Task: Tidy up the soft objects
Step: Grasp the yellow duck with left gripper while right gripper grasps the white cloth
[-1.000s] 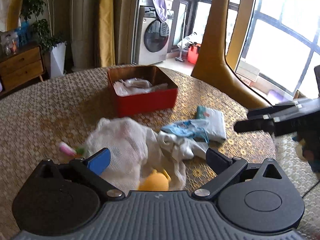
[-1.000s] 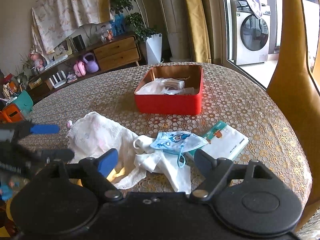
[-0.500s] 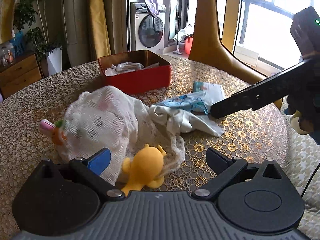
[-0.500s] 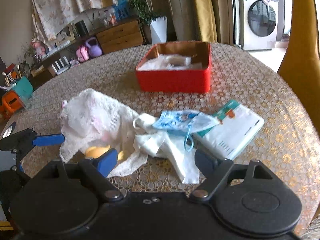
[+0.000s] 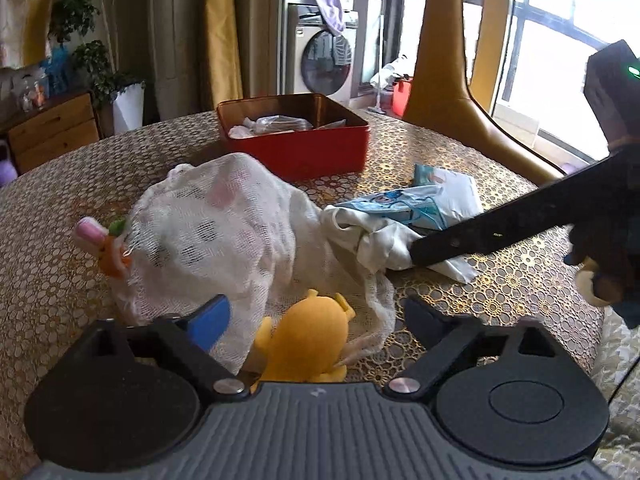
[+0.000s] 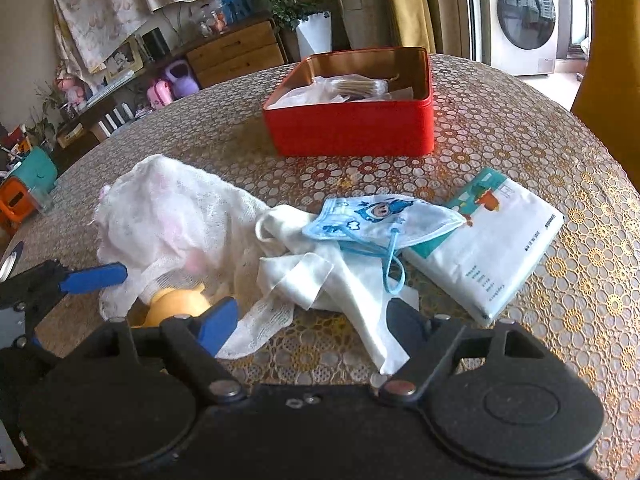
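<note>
A white mesh cloth (image 5: 216, 240) (image 6: 168, 220) lies heaped on the table, over a yellow soft toy (image 5: 308, 340) (image 6: 176, 306). A white fabric piece (image 6: 320, 276) (image 5: 372, 240) lies beside it, under a blue child's face mask (image 6: 376, 216) (image 5: 396, 204). A white tissue pack (image 6: 492, 236) (image 5: 452, 188) lies to the right. My left gripper (image 5: 316, 312) is open, straddling the yellow toy and the cloth's near edge. My right gripper (image 6: 312, 312) is open, low over the white fabric; one of its fingers (image 5: 480, 236) touches the fabric in the left wrist view.
A red tin box (image 5: 296, 148) (image 6: 352, 128) holding plastic-wrapped items stands at the back of the round table. A pink and orange toy (image 5: 100, 248) pokes out left of the mesh cloth. A yellow chair back (image 5: 444, 60) rises behind the table on the right.
Both grippers have moved lower and closer to the pile. The right gripper's finger has reached the white fabric. Both stay open.
</note>
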`<state>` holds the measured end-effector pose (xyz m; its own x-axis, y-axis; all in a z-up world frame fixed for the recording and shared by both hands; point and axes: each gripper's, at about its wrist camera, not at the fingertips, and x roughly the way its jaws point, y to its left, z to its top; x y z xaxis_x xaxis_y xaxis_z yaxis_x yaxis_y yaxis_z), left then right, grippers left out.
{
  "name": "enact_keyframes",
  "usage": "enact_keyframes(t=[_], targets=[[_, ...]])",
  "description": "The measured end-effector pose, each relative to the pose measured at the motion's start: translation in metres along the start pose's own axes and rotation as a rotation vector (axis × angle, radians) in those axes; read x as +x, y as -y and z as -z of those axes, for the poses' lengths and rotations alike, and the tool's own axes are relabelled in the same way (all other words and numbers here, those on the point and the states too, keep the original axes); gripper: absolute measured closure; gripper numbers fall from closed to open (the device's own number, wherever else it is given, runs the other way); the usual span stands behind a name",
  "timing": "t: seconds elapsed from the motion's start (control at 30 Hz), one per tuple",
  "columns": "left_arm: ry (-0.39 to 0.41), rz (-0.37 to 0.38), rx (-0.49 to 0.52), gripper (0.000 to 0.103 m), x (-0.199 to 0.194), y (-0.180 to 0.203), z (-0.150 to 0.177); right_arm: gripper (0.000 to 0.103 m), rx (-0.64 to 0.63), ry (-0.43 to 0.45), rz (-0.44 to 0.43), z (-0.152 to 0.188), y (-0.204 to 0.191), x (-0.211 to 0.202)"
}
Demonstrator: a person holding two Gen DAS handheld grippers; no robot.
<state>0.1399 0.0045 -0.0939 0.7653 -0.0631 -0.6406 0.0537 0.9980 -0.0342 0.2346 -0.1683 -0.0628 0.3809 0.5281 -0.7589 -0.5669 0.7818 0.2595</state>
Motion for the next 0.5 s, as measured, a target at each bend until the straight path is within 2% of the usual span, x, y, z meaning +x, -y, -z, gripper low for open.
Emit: enact_keyframes(t=[0.03, 0.2, 0.37, 0.5], targets=[[0.002, -0.005, 0.015, 0.019, 0.0, 0.003, 0.0, 0.023, 0.003, 0.0, 0.002, -0.001, 0.0, 0.002], [-0.014, -0.027, 0.042, 0.042, 0.006, 0.011, -0.001, 0.024, 0.017, -0.001, 0.011, -0.006, 0.001, 0.012], [-0.04, -0.035, 0.07, 0.044, 0.015, 0.015, 0.002, 0.024, 0.024, -0.001, 0.023, -0.011, -0.001, 0.021], [-0.078, -0.042, -0.005, 0.044, 0.024, 0.0, 0.003, 0.024, 0.034, -0.009, 0.035, -0.012, -0.001, 0.031]])
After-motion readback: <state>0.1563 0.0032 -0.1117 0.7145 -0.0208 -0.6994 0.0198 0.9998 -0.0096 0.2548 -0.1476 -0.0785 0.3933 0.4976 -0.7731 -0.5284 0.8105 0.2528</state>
